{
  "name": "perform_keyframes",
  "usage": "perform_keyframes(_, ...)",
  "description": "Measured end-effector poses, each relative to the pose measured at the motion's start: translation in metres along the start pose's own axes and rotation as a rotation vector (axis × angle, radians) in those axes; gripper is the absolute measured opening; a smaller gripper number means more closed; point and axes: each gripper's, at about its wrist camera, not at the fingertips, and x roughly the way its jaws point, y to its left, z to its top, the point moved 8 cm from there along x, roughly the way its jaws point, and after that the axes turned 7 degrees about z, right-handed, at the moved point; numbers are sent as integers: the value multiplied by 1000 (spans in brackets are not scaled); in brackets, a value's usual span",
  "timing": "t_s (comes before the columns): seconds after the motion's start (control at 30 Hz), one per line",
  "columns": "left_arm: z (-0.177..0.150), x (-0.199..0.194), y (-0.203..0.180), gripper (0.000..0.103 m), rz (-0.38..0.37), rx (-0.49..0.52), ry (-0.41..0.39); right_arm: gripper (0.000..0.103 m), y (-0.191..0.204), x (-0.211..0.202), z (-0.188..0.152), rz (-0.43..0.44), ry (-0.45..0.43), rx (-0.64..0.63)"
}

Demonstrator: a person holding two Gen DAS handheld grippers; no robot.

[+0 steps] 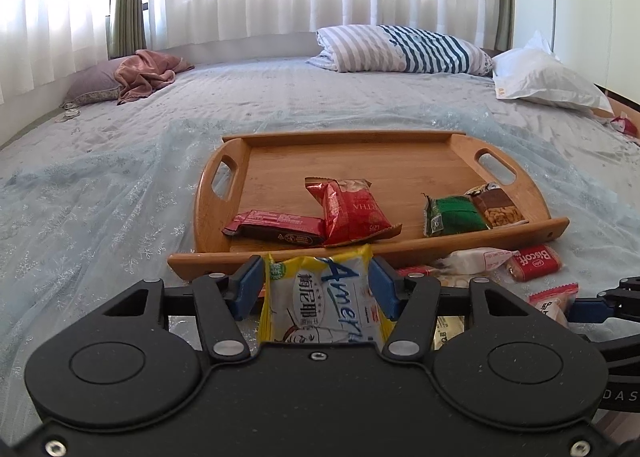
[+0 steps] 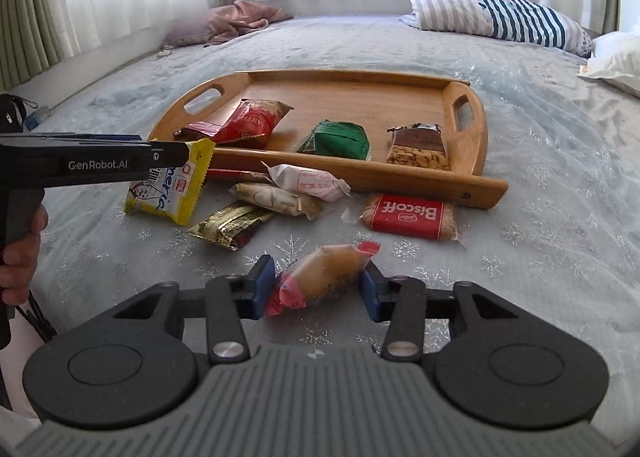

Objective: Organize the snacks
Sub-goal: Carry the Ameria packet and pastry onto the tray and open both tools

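Bed carries wooden tray, four snacks already inside, so it's the collecting spot. Left hand-held gripper clamps yellow packet just short of the tray rim. Right hand-held gripper pinches pink-ended candy against the bedspread, likely next.

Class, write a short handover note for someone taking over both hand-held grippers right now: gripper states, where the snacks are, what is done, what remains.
Left hand-held gripper: shut on the yellow packet, held just short of the tray's near rim.
Right hand-held gripper: around the pink-ended candy on the bed; both pads look to be touching it.
Done: four snacks in the wooden tray: dark red bar, red bag, green pack, nut bar.
Left: the two being handled, plus Biscoff, white wrapped sweet, beige pack and gold sachet on the bedspread.
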Motion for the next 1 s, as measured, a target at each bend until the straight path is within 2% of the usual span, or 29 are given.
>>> perform_keyframes(0.2,-2,0,0,53,-6,7,10,44,0,-5,3,2,-15,32)
perform_keyframes(0.23,-5,1,-3,56,-10,28,22,43,-1,-6,4,3,-20,42)
perform_keyframes(0.27,-9,2,-5,69,-2,41,31,43,-2,-7,5,3,-23,48)
perform_keyframes(0.3,-13,4,-7,76,12,51,35,43,-3,-8,6,2,-26,51)
perform_keyframes(0.4,-25,15,-14,77,35,69,76,43,-5,-8,6,-11,-30,55)
perform_keyframes(0.47,-30,21,-17,84,53,63,92,43,-7,-8,6,-10,-32,67)
perform_keyframes(0.53,-33,26,-20,81,53,65,95,43,-7,-8,7,-8,-33,69)
perform_keyframes(0.6,-35,28,-21,60,40,53,92,43,-7,-8,8,-14,-38,65)
perform_keyframes(0.7,-32,27,-20,54,11,32,95,42,-7,-9,10,-10,-43,69)
perform_keyframes(0.83,-27,21,-15,53,7,22,87,42,-5,-12,18,-7,-62,52)
perform_keyframes(1.0,-14,3,-8,53,16,20,36,42,-3,-14,34,2,-97,26)
